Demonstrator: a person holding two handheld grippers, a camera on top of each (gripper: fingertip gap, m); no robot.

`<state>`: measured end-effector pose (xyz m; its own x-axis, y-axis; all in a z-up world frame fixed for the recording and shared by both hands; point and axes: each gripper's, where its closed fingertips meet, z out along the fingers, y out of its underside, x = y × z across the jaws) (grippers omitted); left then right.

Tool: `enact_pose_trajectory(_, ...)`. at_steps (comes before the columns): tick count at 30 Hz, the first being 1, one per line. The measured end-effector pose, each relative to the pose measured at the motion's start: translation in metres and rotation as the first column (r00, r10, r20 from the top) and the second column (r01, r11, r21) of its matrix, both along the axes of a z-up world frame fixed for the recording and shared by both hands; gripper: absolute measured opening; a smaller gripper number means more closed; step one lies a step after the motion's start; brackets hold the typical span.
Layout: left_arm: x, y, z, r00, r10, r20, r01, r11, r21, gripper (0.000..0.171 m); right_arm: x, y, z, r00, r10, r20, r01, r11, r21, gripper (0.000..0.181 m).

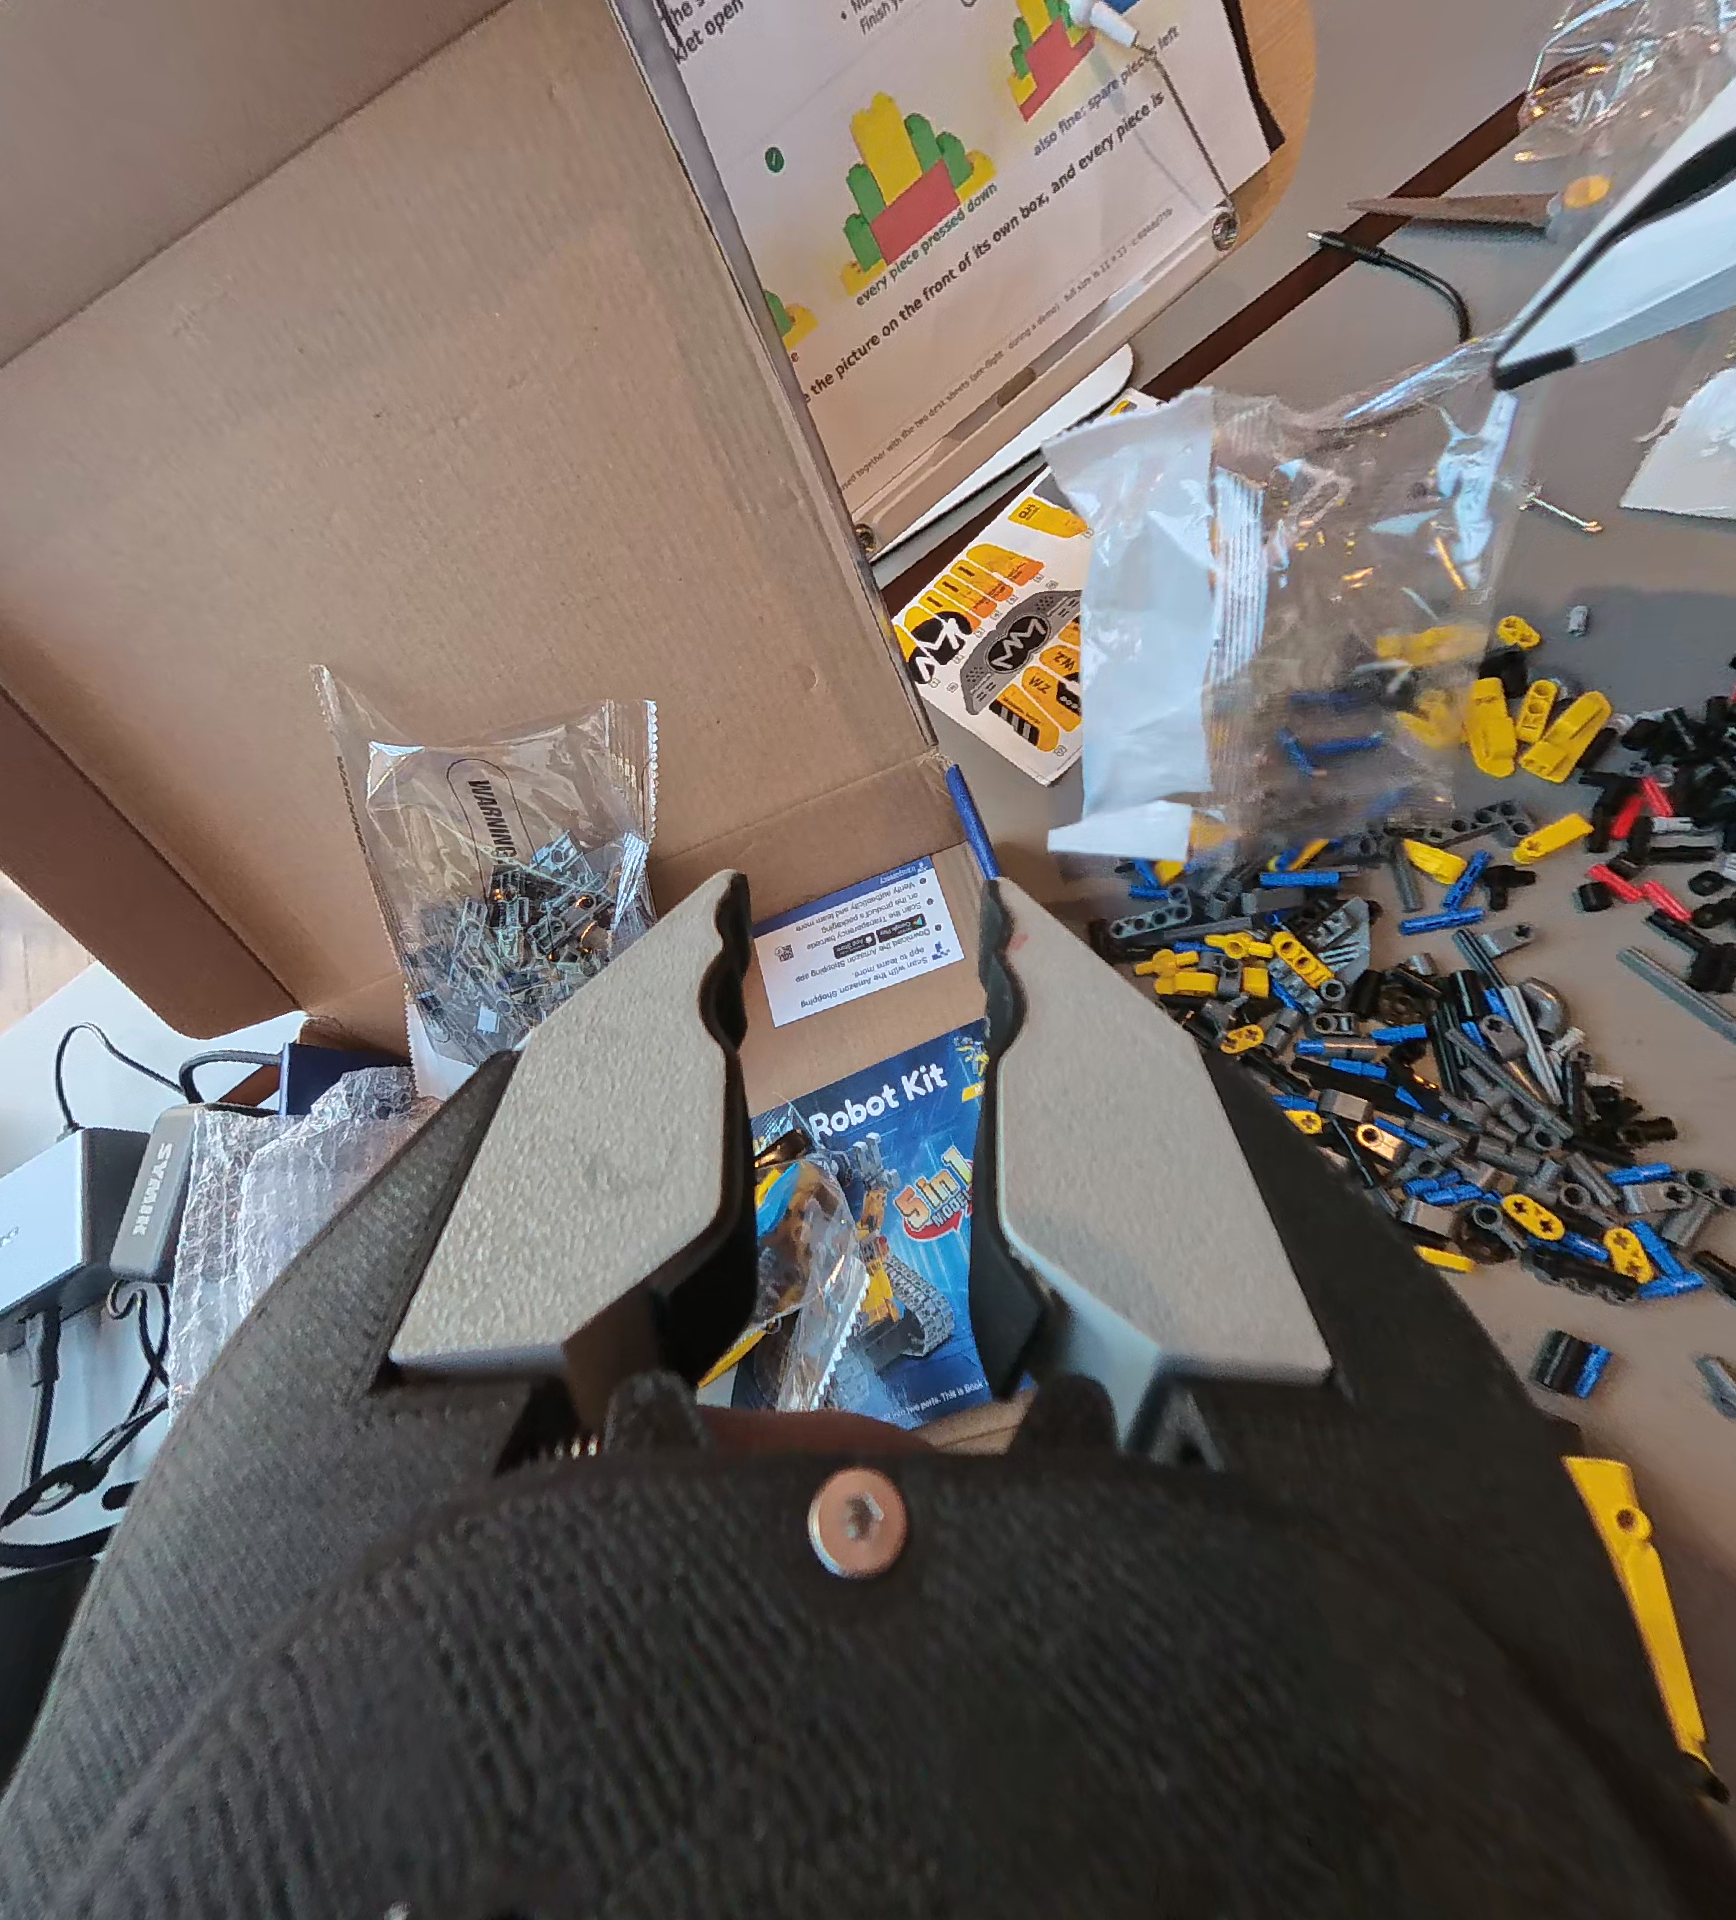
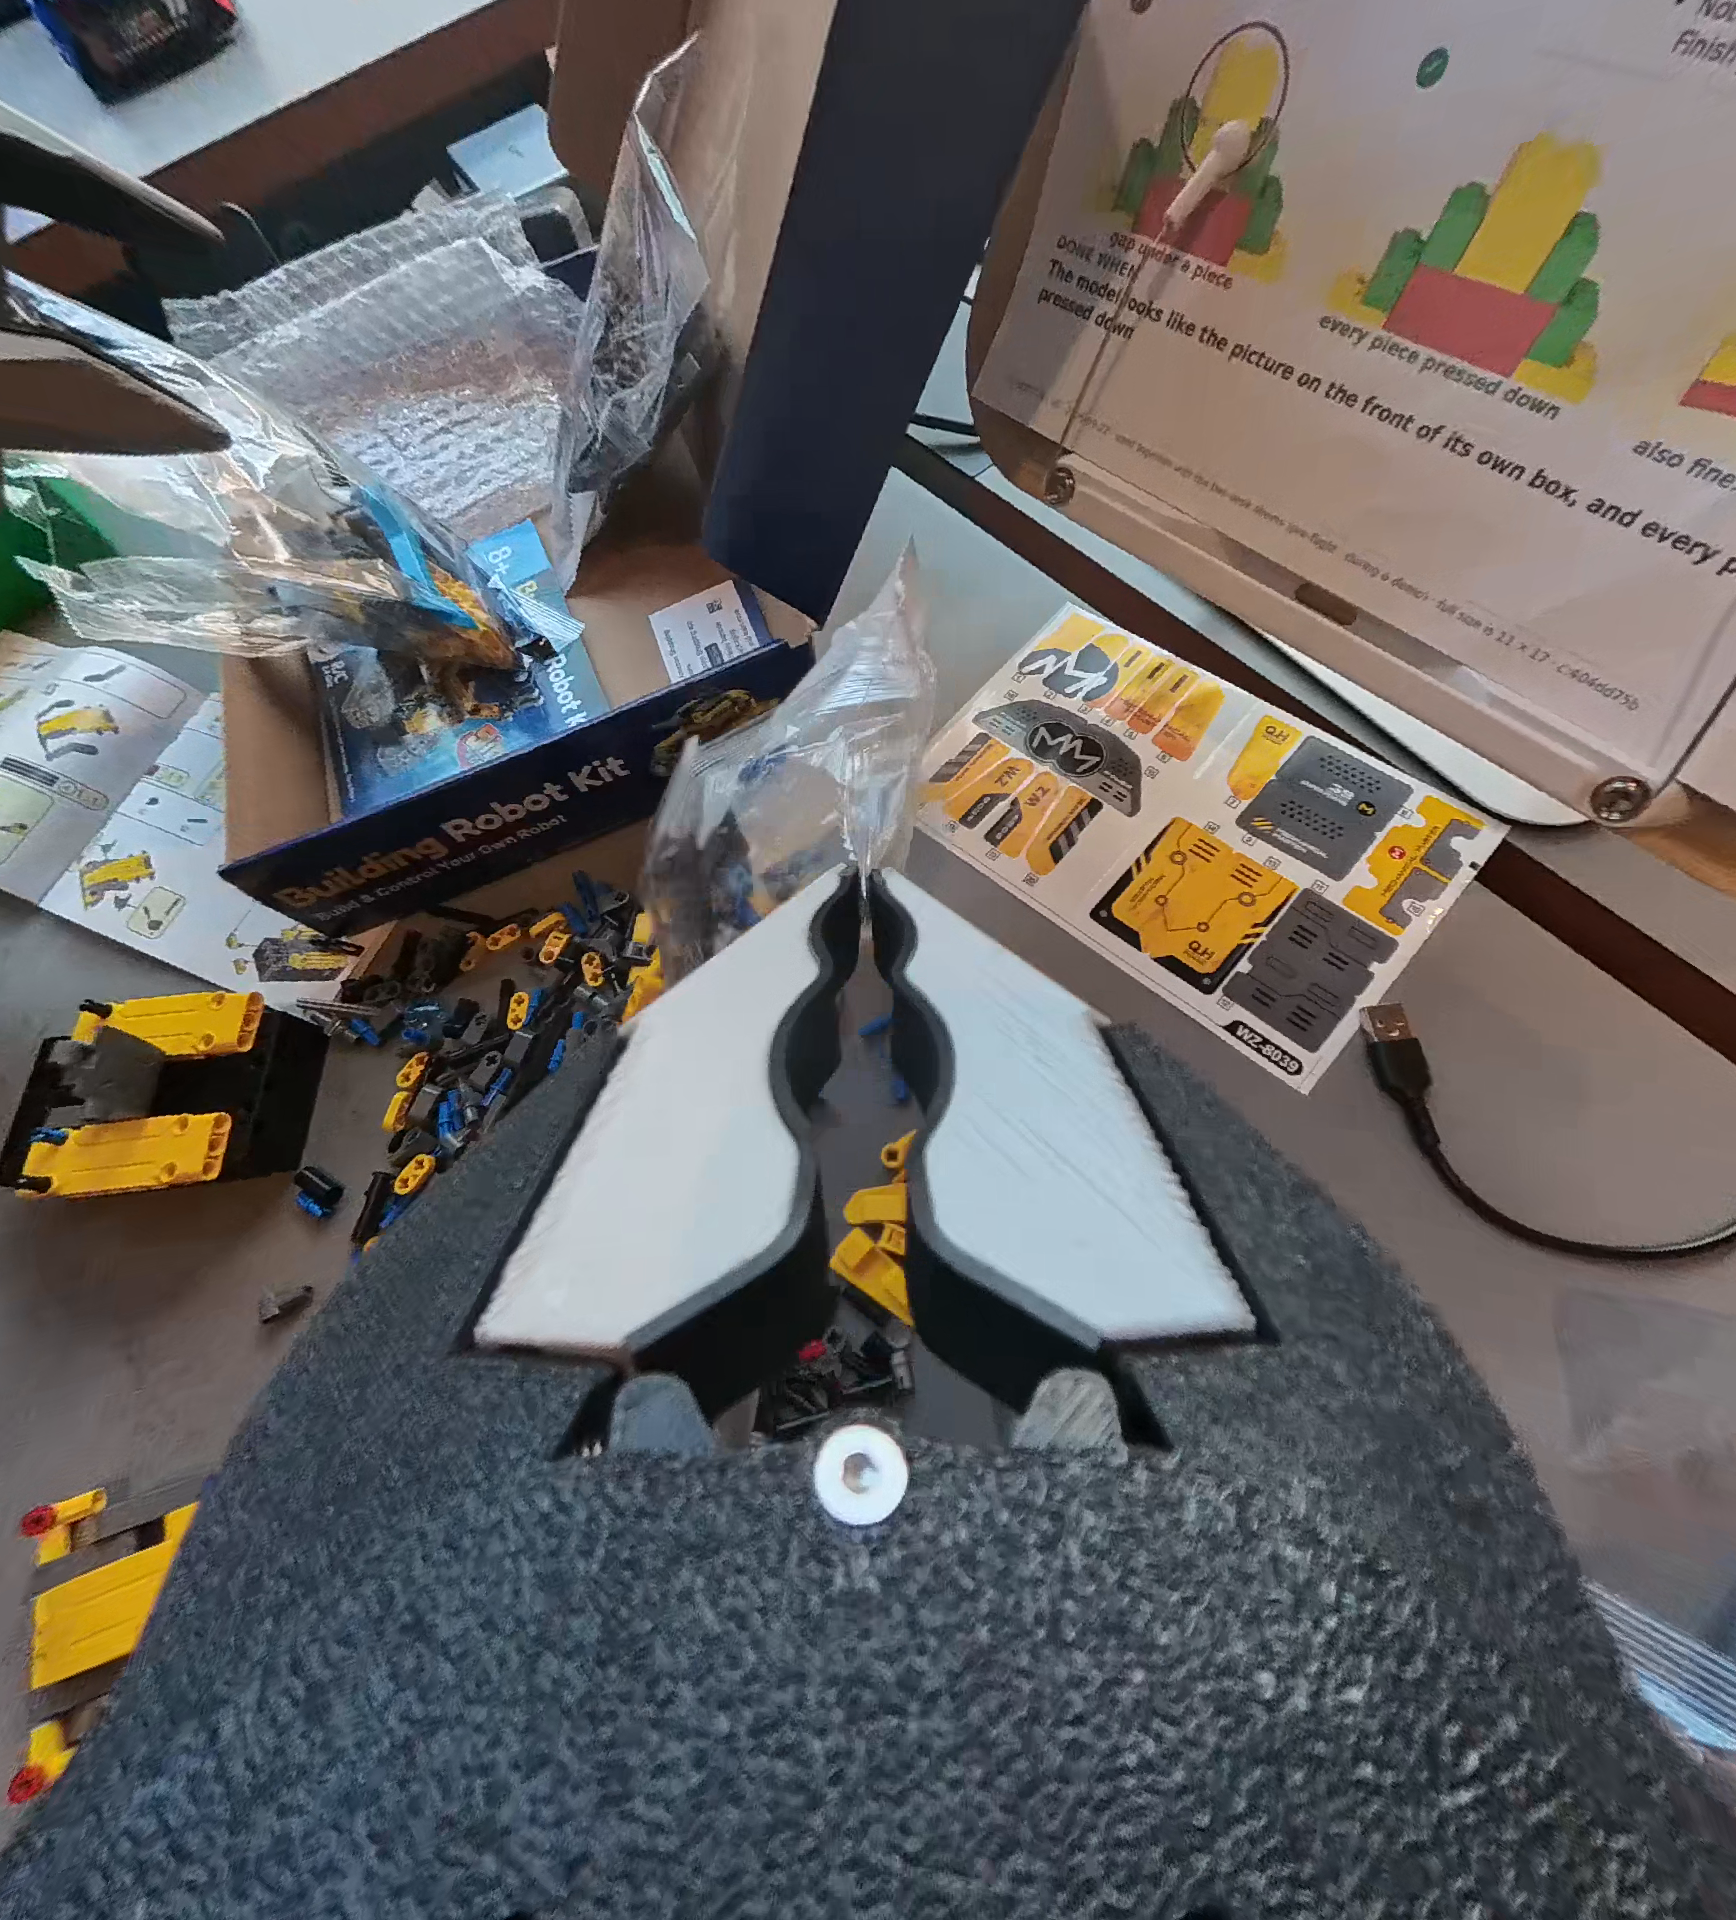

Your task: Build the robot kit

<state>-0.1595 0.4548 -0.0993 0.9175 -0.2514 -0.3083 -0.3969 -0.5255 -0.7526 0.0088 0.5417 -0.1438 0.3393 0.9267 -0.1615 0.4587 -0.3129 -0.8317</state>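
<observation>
An open cardboard box (image 1: 428, 468) sits on the counter (image 1: 1622, 1455), a kit box (image 1: 874, 1174) and a sealed parts bag (image 1: 511, 862) inside it. Loose building pieces (image 1: 1466, 1039) spread across the counter to its right. A sticker sheet (image 2: 1207, 831) lies behind them, before an upright instruction board (image 2: 1466, 312). A cable (image 2: 1466, 1143) lies right of the sheet.

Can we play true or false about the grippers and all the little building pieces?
1. The right gripper pinches a clear plastic bag. True.
2. The loose pieces are pink and purple. False: they are yellow, blue, black and grey.
3. The left gripper is open. True.
4. The sticker sheet lies inside the cardboard box. False: it lies on the table beside the box.
</observation>
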Motion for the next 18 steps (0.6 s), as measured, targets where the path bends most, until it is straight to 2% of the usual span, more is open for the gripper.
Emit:
enact_pose_trajectory(3,0.0,0.0,0.0,1.0,0.001,0.001,-0.001,1.0,0.001,0.041,0.003,0.002,-0.006,0.999,-0.011,0.038,0.011,1.0,0.001,0.001)
enact_pose_trajectory(7,0.0,0.0,0.0,1.0,-0.001,-0.004,0.001,1.0,-0.001,0.041,0.006,0.006,-0.001,0.999,-0.036,-0.004,0.036,0.999,-0.026,0.001)
enact_pose_trajectory(14,-0.001,-0.001,0.003,1.0,0.002,0.003,-0.002,1.0,0.006,0.041,0.034,0.037,0.017,0.965,-0.223,-0.141,0.209,0.972,-0.108,0.001)
enact_pose_trajectory(18,-0.001,-0.001,0.002,1.0,0.001,-0.002,-0.001,1.0,0.003,0.041,0.047,0.049,0.015,0.944,-0.298,-0.143,0.281,0.951,-0.127,0.001)
